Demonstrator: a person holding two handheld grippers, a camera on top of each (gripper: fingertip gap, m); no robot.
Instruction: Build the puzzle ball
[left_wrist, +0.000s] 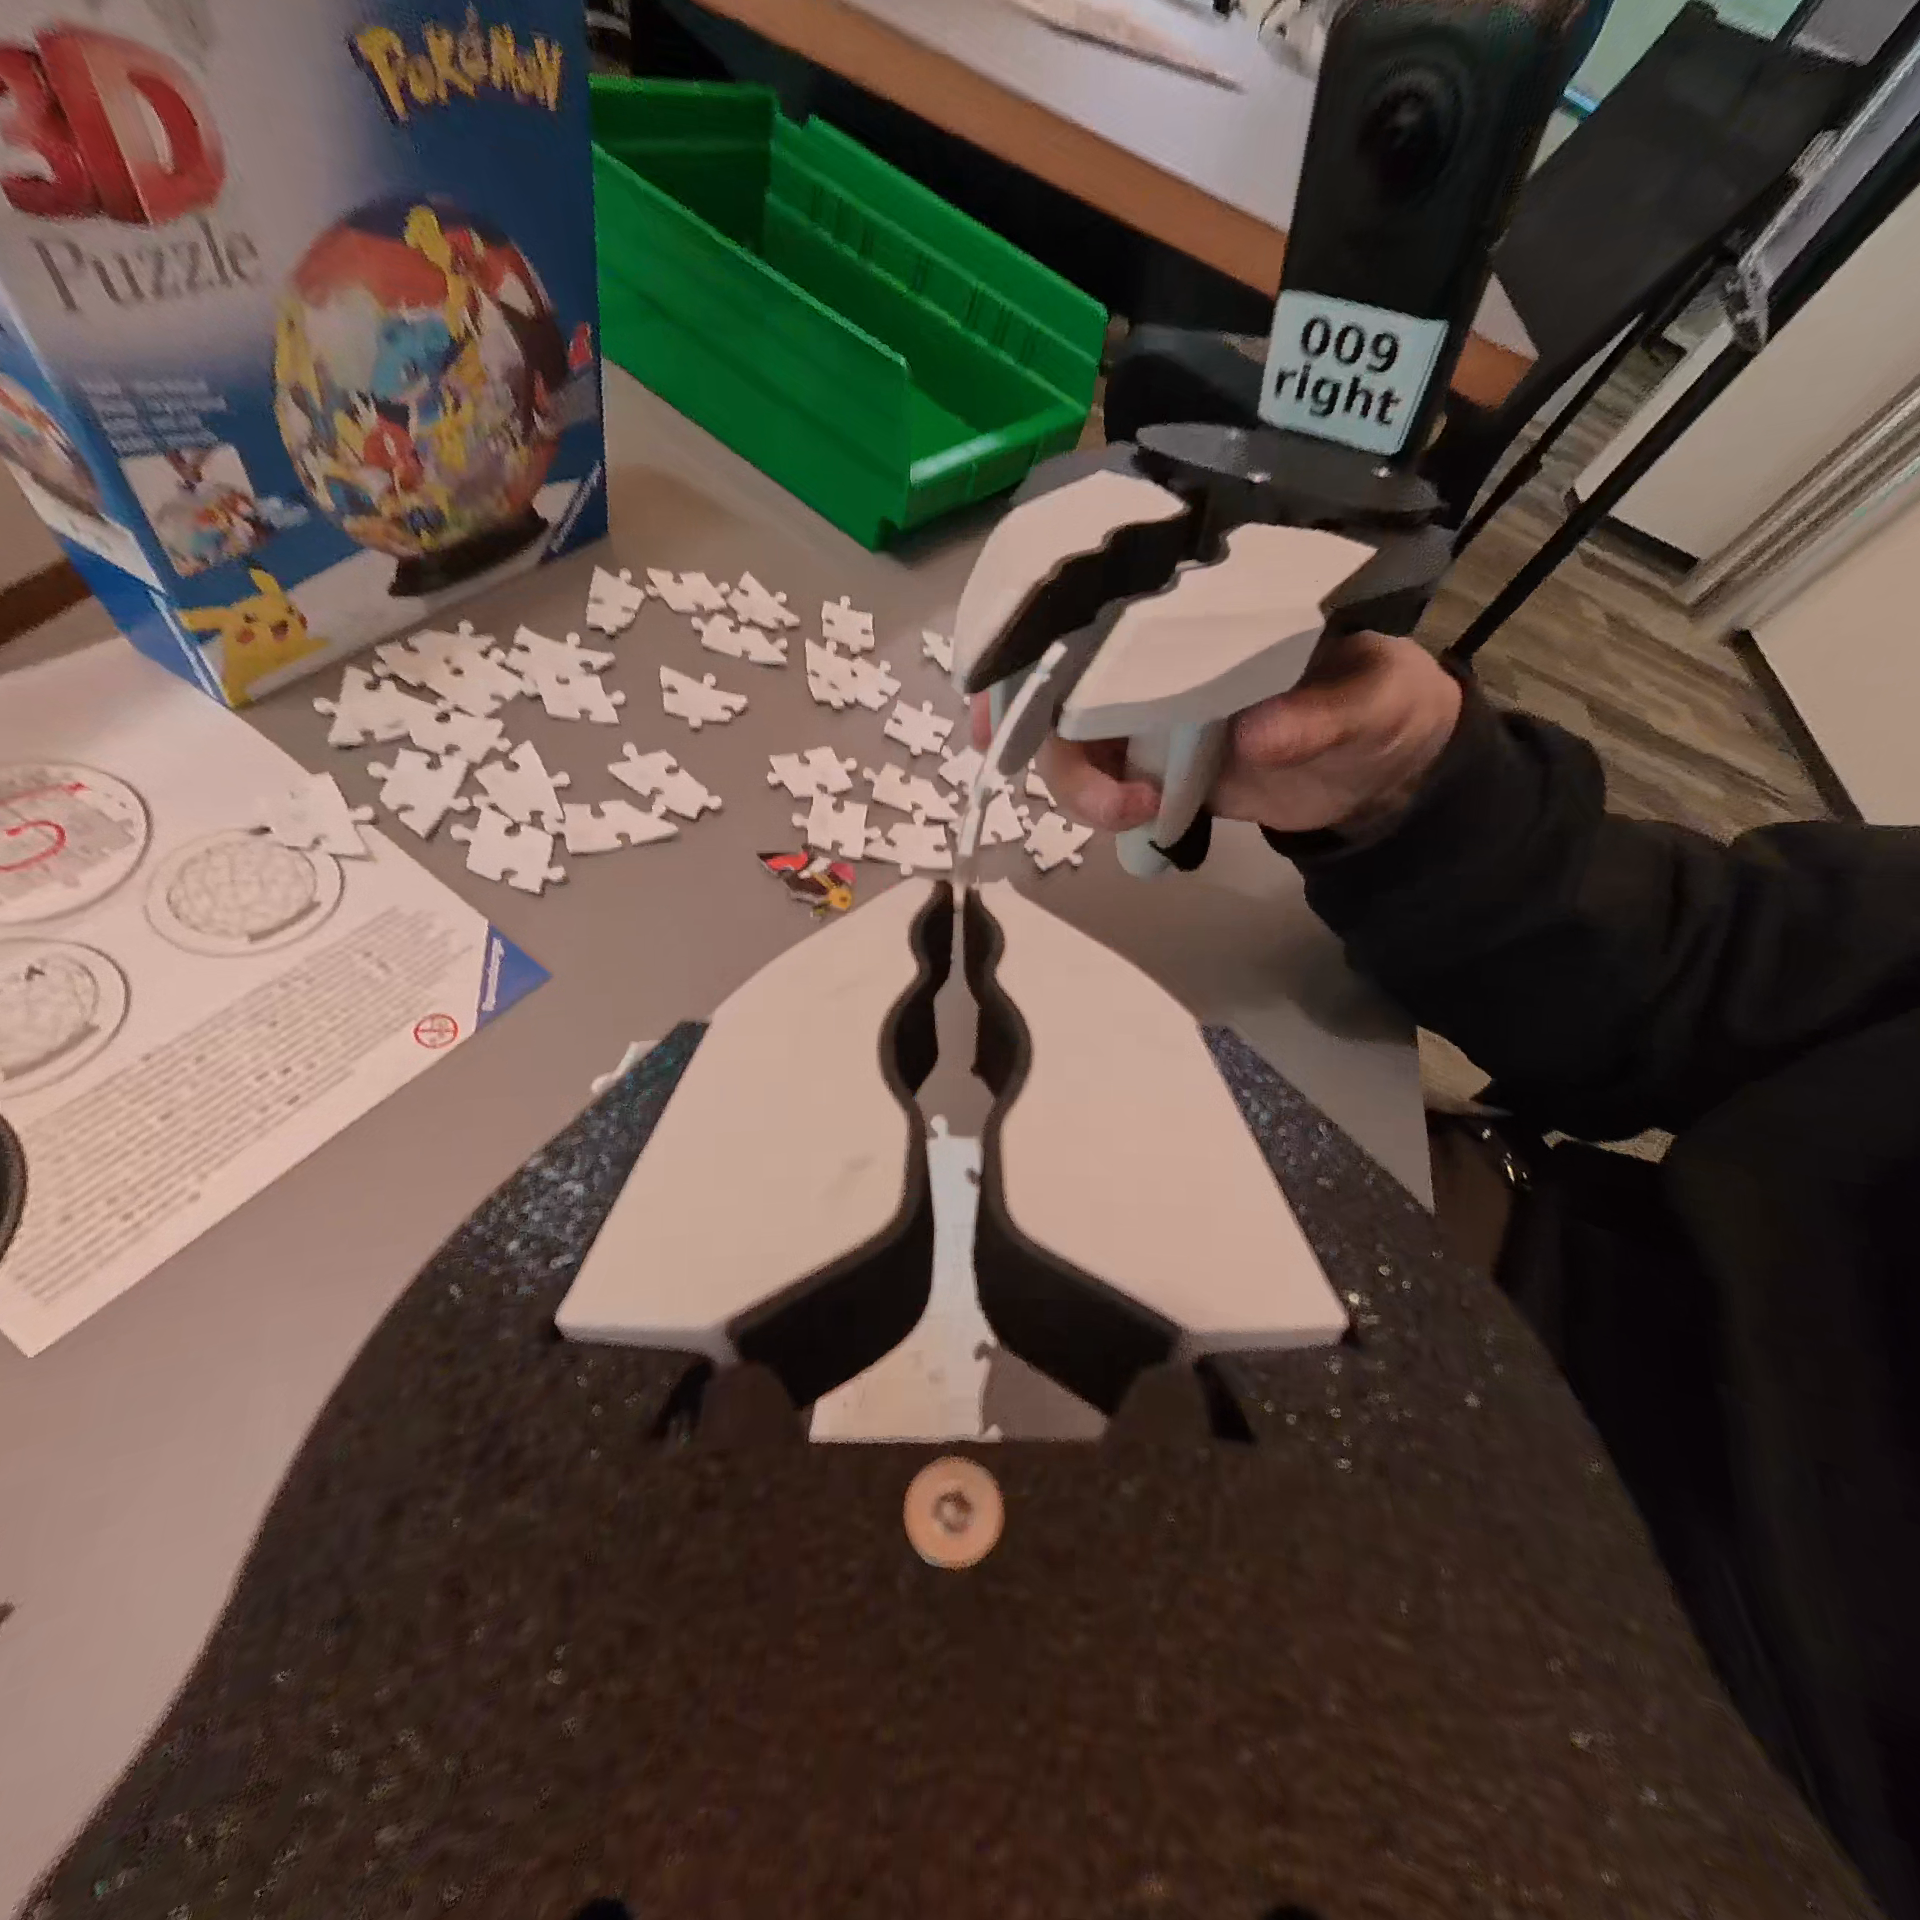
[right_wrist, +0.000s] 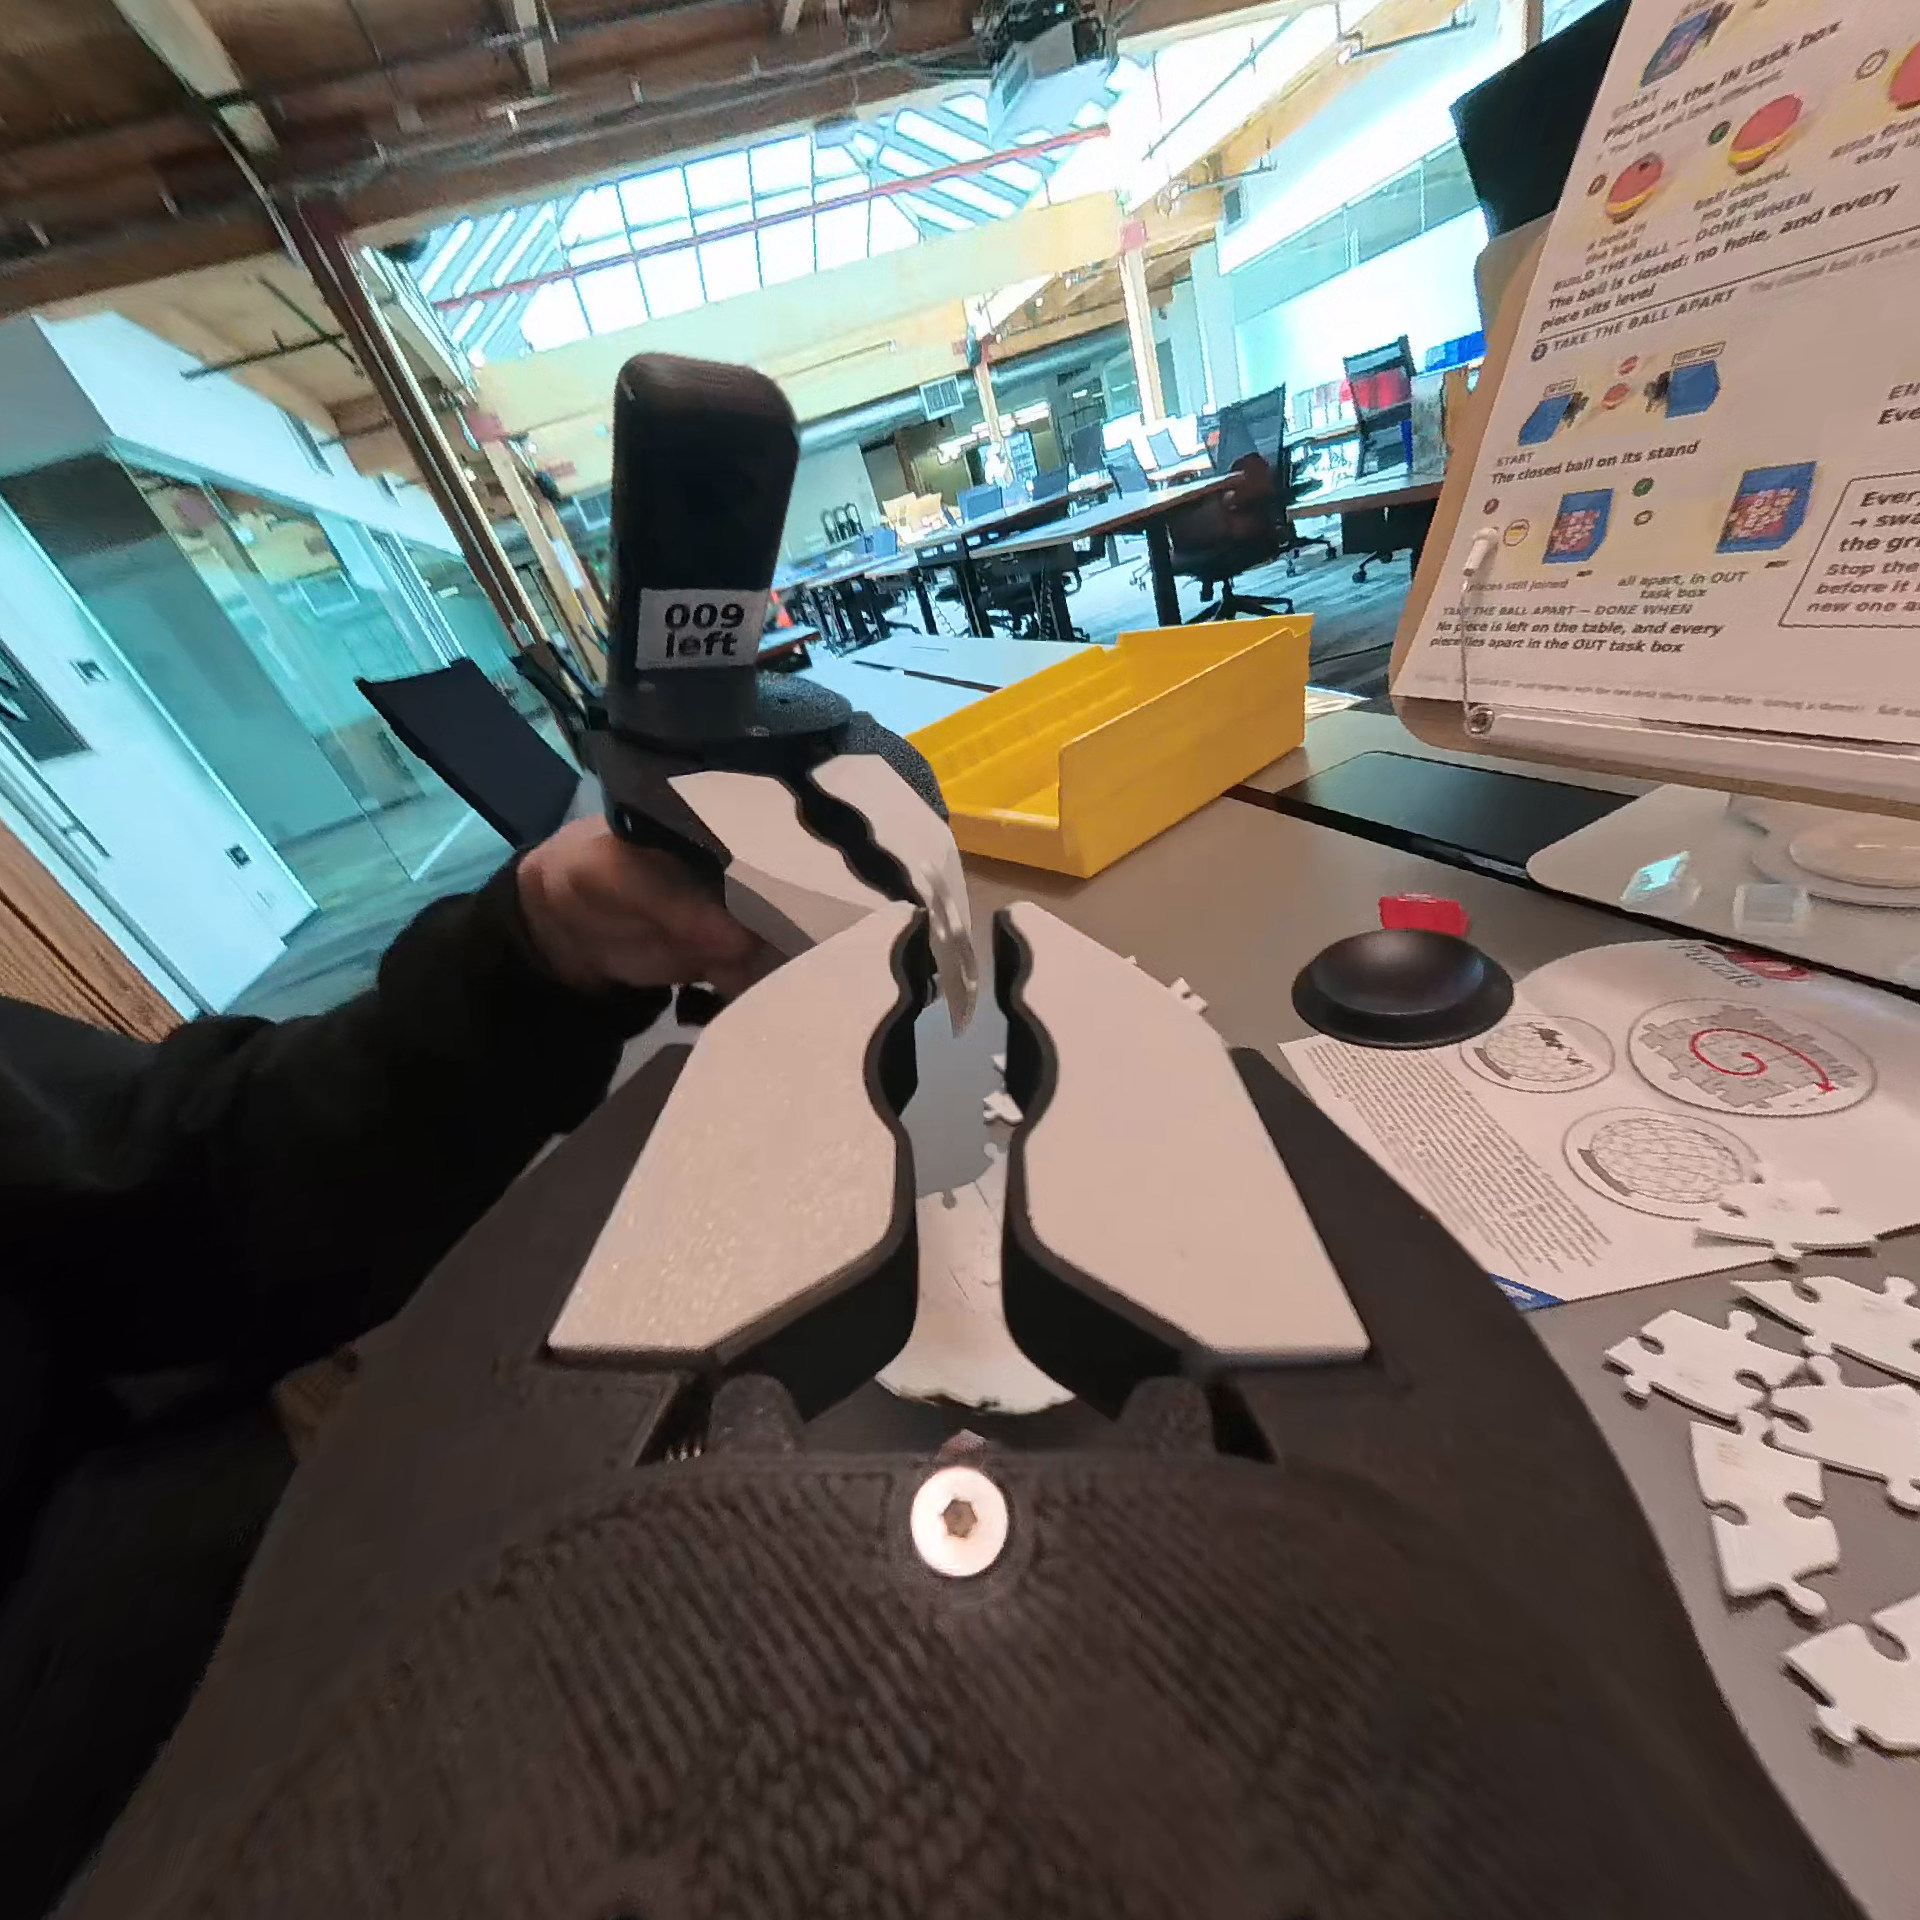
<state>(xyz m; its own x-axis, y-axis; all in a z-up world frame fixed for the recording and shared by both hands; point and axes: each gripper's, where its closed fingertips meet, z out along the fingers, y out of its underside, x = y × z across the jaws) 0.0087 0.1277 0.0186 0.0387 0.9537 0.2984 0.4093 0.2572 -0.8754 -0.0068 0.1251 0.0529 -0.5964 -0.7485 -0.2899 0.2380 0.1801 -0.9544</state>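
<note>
While my left gripper pinches one curved white puzzle piece and my right gripper is closed on another above the grey worktop's middle, I should align tabs before pressing gently.

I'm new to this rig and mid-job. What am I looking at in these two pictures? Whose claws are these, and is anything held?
There is no robot here. A person holds a two-finger gripper in each hand, and each gripper has a camera looking along its own fingers. In the left wrist view the large fingers are the left gripper. In the right wrist view they are the right gripper.

The left gripper pinches a white puzzle piece. The piece reaches between the right gripper's tips, but I cannot tell if they grip it.

On the grey table lie loose pieces, the puzzle box, an instruction sheet, a black stand, a green bin and a yellow bin.
</note>
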